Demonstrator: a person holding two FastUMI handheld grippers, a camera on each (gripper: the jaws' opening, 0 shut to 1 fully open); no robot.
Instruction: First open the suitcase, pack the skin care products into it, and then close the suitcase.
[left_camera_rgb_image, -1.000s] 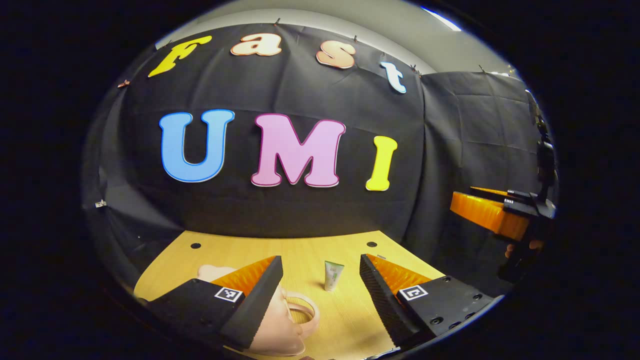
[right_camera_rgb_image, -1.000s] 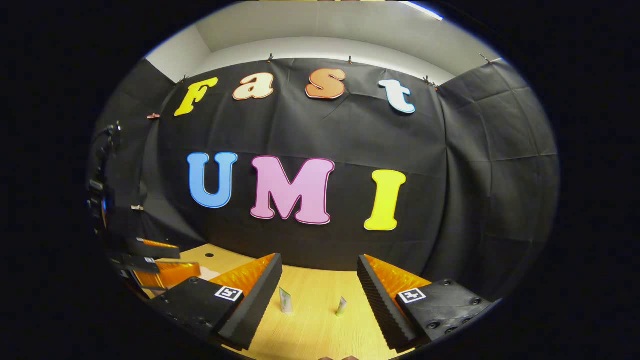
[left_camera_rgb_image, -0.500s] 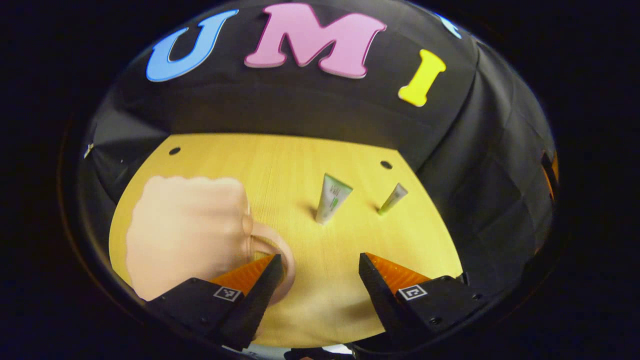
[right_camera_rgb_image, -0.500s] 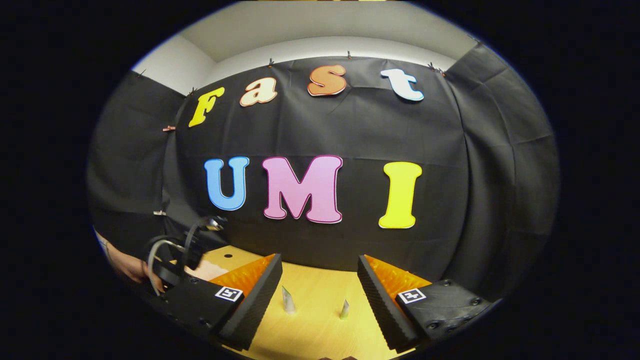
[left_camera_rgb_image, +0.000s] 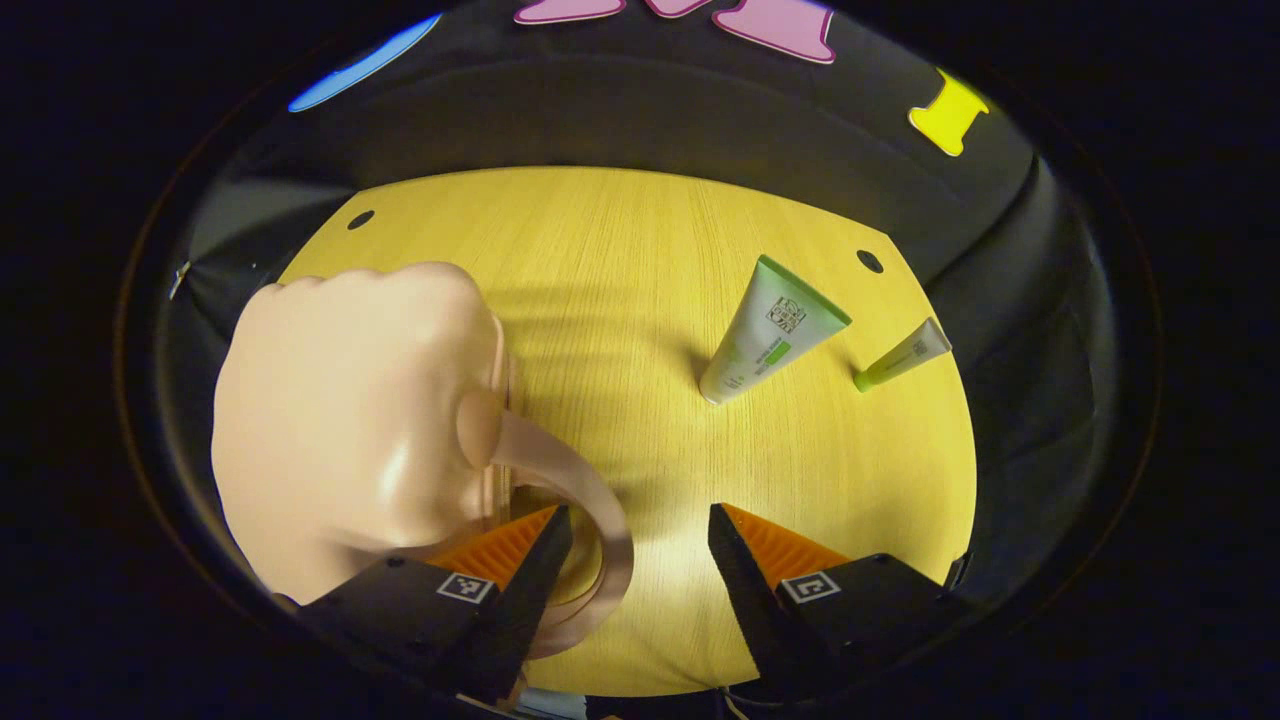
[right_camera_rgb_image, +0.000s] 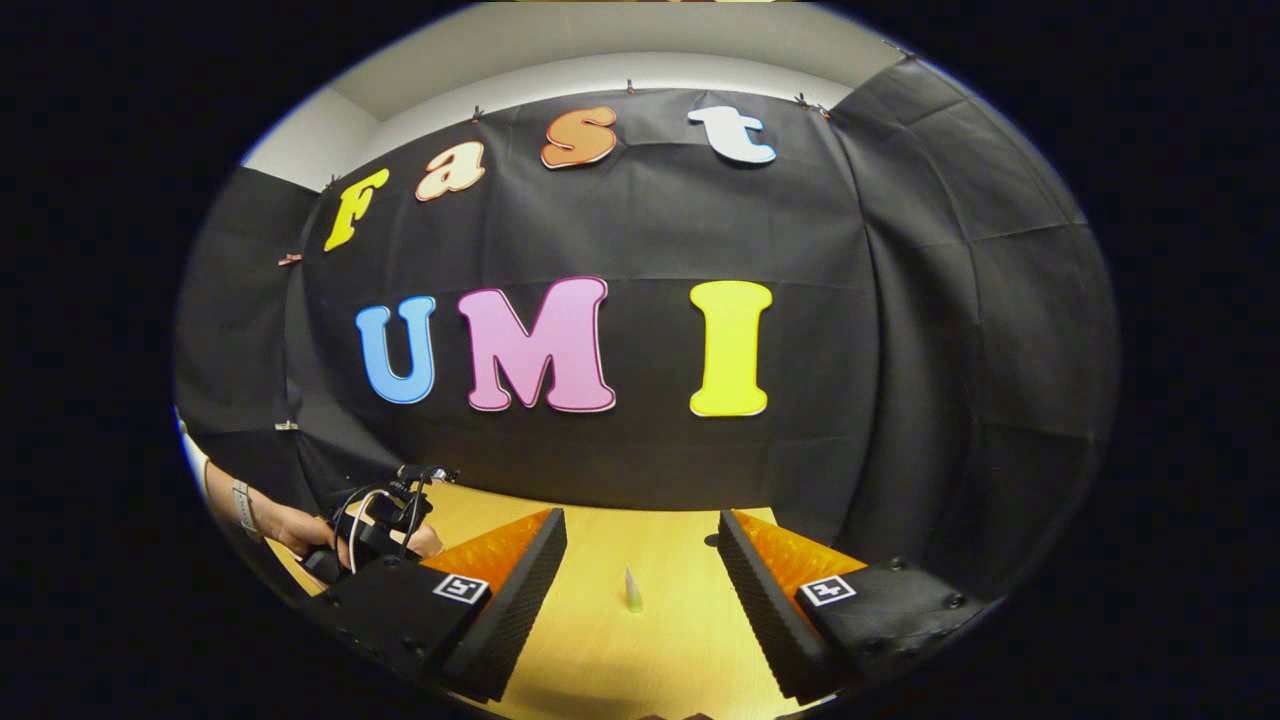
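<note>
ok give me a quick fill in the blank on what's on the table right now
1. The suitcase is ____ in colour.
2. Counting both, ____ tubes stand on the table.
3. The bigger tube stands to the ____ of the small tube in the left gripper view.
4. The left hand-held gripper has its jaws ____ beside the suitcase handle.

Missing words: pink; two; left; open

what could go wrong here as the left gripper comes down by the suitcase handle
The left gripper is open with one finger inside the looped handle of the pink suitcase; closing off-centre may let the thin handle slip. A hard pull might drag the closed case across the table toward the upright tubes, toppling them.
</note>
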